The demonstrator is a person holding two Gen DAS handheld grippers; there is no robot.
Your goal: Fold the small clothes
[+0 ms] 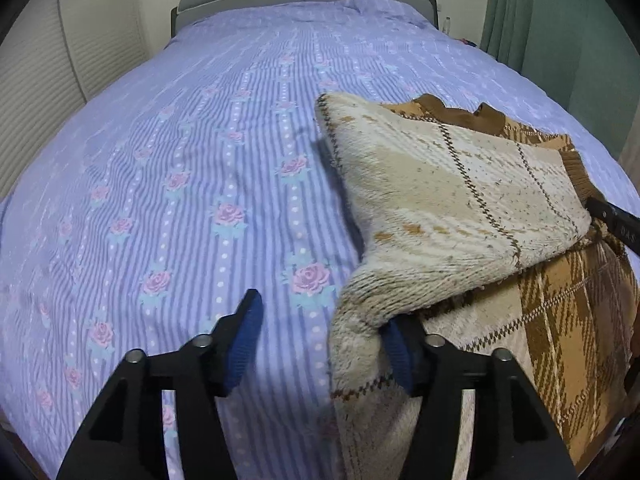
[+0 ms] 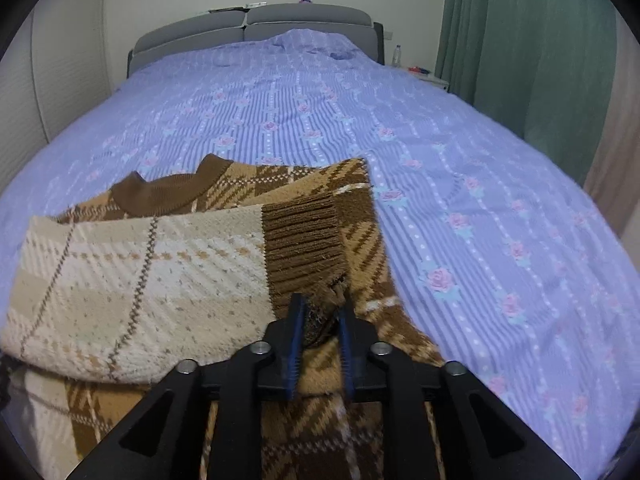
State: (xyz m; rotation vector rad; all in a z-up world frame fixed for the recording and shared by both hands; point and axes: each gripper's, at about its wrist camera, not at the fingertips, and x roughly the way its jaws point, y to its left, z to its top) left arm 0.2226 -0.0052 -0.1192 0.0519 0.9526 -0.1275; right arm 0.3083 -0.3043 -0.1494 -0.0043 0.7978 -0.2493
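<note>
A brown and cream plaid knit sweater [image 1: 460, 184] lies on the bed at the right of the left wrist view, its sleeve folded across the body with the pale inside showing. My left gripper [image 1: 320, 340] is open, its right finger against the sweater's edge, nothing between the fingers. In the right wrist view the sweater [image 2: 140, 272] fills the lower left. My right gripper [image 2: 320, 328] is shut on the sleeve's brown ribbed cuff [image 2: 304, 248] and holds it over the sweater's body. The right gripper's tip shows in the left wrist view [image 1: 612, 216].
The bed has a lilac striped cover with pink roses [image 1: 180, 180] and a grey headboard [image 2: 248, 28]. Green curtains [image 2: 520, 60] hang on the right. A bedside table with a bottle [image 2: 396, 56] stands by the headboard.
</note>
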